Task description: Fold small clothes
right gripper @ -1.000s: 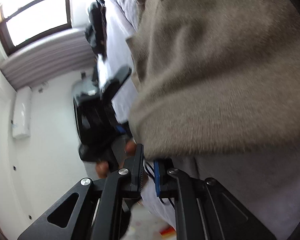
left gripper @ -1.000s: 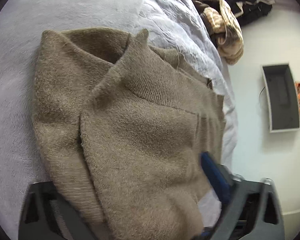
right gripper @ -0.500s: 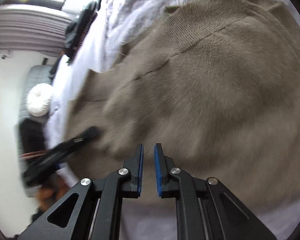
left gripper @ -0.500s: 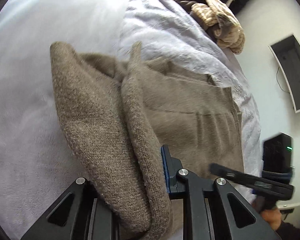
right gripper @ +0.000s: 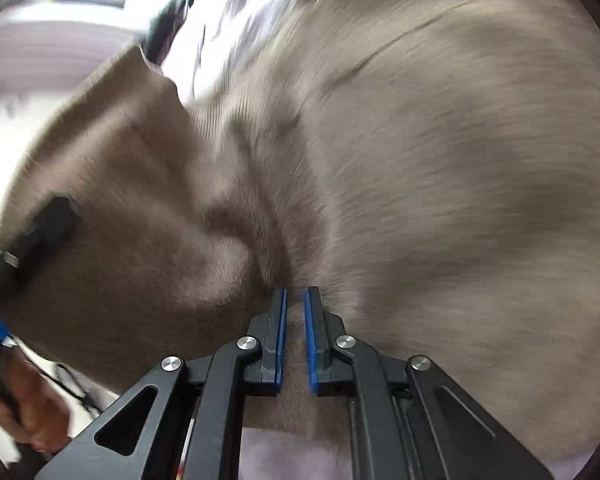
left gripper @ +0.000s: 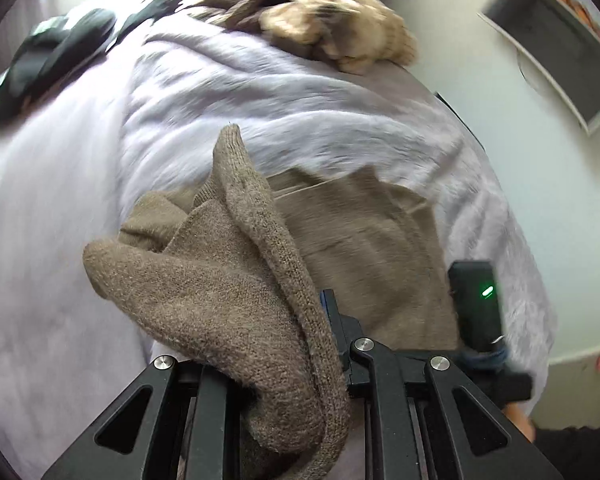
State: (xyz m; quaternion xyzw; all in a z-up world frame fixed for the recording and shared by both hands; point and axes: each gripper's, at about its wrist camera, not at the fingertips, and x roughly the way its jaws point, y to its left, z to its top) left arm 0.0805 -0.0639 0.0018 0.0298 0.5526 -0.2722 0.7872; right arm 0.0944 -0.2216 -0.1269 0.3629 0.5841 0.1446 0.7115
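Left gripper (left gripper: 300, 344) pinches a bunched fold of the brown sweater (left gripper: 236, 292), which drapes over its left finger; the rest lies flat ahead on the lilac blanket (left gripper: 300, 92). Right gripper (right gripper: 295, 320): fingers nearly together, tips pressed into the sweater's nap, thin strip of knit between the blue pads (right gripper: 309, 332).

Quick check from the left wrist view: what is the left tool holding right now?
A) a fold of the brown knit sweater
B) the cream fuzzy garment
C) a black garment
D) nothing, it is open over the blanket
A: a thick fold of the brown knit sweater is clamped in the left tool and drapes over its fingers, above the lilac blanket.
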